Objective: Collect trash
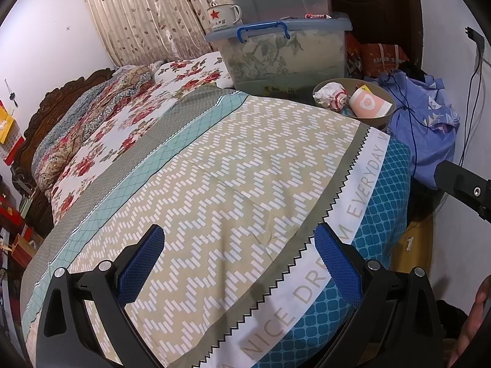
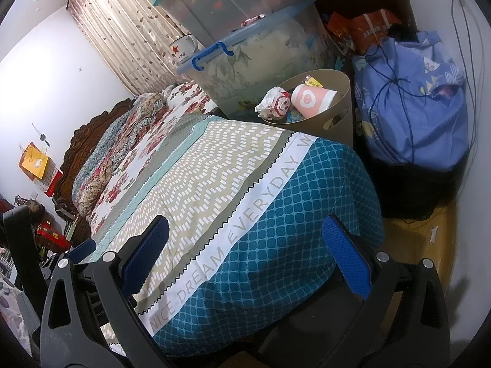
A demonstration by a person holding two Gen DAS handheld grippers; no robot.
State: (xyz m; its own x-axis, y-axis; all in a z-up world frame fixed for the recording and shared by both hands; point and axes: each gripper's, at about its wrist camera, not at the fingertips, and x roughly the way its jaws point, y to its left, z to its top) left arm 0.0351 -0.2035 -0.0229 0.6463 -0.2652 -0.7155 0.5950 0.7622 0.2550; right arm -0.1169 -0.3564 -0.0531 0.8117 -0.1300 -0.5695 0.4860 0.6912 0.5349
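Note:
A tan waste bin (image 1: 385, 119) (image 2: 337, 113) stands past the bed's far corner. Inside lie a crumpled white and red wrapper (image 1: 330, 93) (image 2: 276, 102), a pink cup with an egg print (image 1: 369, 104) (image 2: 310, 98) and some blue packaging. My left gripper (image 1: 239, 242) is open and empty, held over the patterned bedspread (image 1: 230, 168). My right gripper (image 2: 245, 230) is open and empty over the bed's teal edge (image 2: 291, 214). Part of the other gripper shows at the right edge of the left wrist view (image 1: 463, 184).
Two stacked clear storage boxes with blue lids (image 1: 276, 49) (image 2: 245, 49) stand behind the bin, an enamel mug (image 1: 222, 15) (image 2: 184, 47) on the lower lid. A blue cloth bundle with cords (image 1: 429, 122) (image 2: 411, 101) sits right of the bin. Folded quilts (image 1: 92, 116) lie by the headboard.

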